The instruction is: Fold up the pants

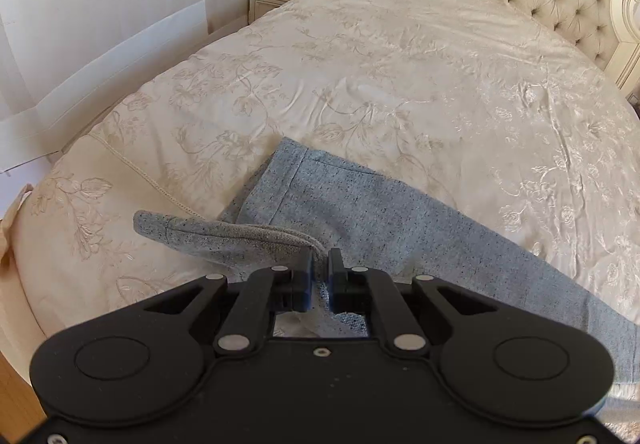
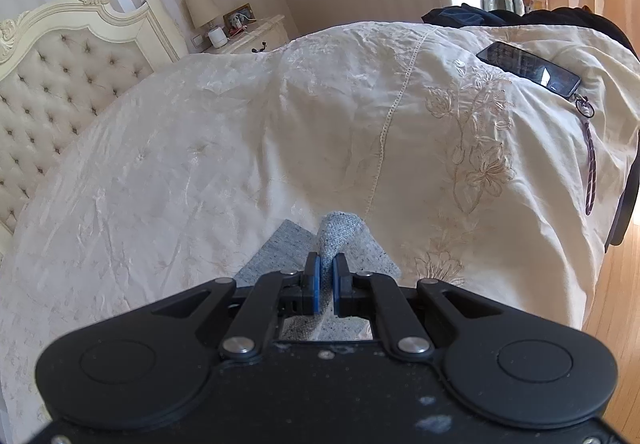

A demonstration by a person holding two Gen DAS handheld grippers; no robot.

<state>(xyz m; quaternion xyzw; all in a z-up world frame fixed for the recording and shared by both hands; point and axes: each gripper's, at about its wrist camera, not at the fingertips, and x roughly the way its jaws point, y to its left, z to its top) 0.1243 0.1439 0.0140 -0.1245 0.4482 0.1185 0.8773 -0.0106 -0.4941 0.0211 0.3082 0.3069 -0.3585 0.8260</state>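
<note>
Pants (image 1: 360,216) lie low-centre on the bed (image 1: 360,64), both the left gripper (image 1: 320,264) and right gripper (image 2: 326,270) jaws pinching thin folds of them; a shallow bite could slip, collapsing the fold.

Both grippers are clamped down, the left gripper (image 1: 320,264) pinching a raised fold of the pants (image 1: 380,220), the right gripper (image 2: 326,270) pinching another bit.

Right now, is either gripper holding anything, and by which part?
Both are. The left gripper pinches a raised fold of the grey pants near a leg hem. The right gripper pinches another bunched edge; which part cannot be told.
</note>
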